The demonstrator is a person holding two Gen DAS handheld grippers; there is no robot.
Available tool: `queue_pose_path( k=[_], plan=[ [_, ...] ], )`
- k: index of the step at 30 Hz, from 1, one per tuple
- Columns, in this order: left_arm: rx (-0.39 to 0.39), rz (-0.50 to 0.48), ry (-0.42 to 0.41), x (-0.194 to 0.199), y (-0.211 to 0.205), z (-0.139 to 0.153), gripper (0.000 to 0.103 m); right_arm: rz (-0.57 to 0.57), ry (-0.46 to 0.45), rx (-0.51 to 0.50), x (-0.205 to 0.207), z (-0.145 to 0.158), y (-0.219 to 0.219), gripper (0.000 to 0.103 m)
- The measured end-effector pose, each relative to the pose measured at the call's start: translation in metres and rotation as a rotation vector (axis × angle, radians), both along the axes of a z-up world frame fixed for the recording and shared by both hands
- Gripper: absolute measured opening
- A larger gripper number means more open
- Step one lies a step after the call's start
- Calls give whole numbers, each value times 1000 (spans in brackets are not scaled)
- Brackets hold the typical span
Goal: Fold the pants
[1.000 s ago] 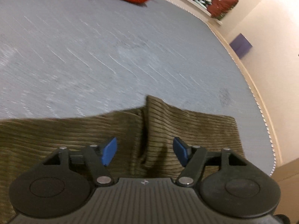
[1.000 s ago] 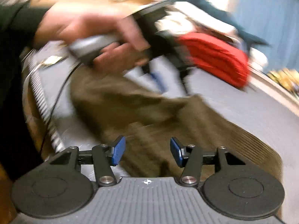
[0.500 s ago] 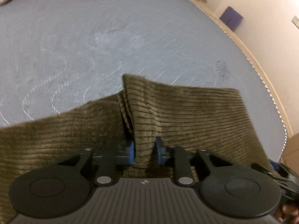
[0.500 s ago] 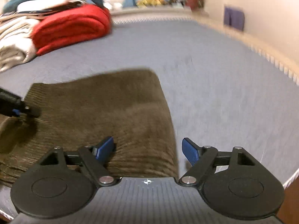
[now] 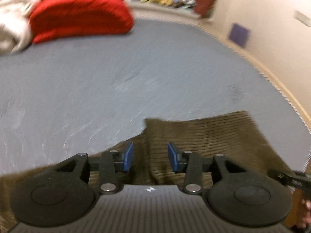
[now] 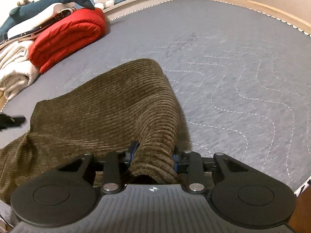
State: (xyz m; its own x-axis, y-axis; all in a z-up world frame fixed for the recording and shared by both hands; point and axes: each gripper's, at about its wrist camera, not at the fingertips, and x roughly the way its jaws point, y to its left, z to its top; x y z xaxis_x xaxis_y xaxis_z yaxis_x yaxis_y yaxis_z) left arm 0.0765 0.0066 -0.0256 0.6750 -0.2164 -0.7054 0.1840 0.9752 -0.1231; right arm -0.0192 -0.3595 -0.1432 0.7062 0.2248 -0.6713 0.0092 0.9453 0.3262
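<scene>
Pants (image 6: 108,104) pinched in right claw (image 6: 154,155); left claw (image 5: 150,157) spread; red blanket (image 6: 68,36) well apart.

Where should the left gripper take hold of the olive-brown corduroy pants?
On the raised fold ridge of the olive-brown corduroy pants, from above, pads either side: it stands proud of the grey bed cover directly between the open left gripper.
</scene>
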Motion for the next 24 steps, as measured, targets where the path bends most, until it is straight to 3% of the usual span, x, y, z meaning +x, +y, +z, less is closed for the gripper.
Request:
queue_pose_path(
  k=[4, 6, 8, 9, 10, 14, 18, 19, 21, 22, 24],
  plan=[
    [7, -258, 31, -23, -24, -8, 42, 2, 17, -5, 3, -3, 4, 37],
    [69, -417, 109, -34, -39, -29, 42, -13, 32, -1, 5, -4, 3, 44],
    [221, -529, 197, -48, -56, -59, 39, -38, 44, 9, 11, -5, 2, 54],
    [286, -558, 171, -57, -59, -67, 39, -50, 50, 8, 10, -6, 2, 64],
    [302, -578, 145, -60, -60, -66, 36, -56, 56, 13, 10, -8, 2, 73],
    [212, -527, 111, -54, -47, -44, 36, -59, 75, 29, 11, -12, 3, 75],
    [134, -523, 74, -49, -46, -31, 36, -43, 70, 27, 11, -14, 7, 73],
    [136, -540, 102, -49, -55, -36, 36, -33, 65, 26, 10, -13, 8, 64],
    [224, -576, 191, -50, -69, -52, 36, -25, 45, 10, 8, -10, 12, 52],
    [274, -596, 183, -54, -74, -62, 36, -25, 31, 2, 6, -8, 13, 43],
    [278, -595, 166, -54, -78, -56, 36, -24, 12, 5, 4, -3, 15, 39]
  ],
)
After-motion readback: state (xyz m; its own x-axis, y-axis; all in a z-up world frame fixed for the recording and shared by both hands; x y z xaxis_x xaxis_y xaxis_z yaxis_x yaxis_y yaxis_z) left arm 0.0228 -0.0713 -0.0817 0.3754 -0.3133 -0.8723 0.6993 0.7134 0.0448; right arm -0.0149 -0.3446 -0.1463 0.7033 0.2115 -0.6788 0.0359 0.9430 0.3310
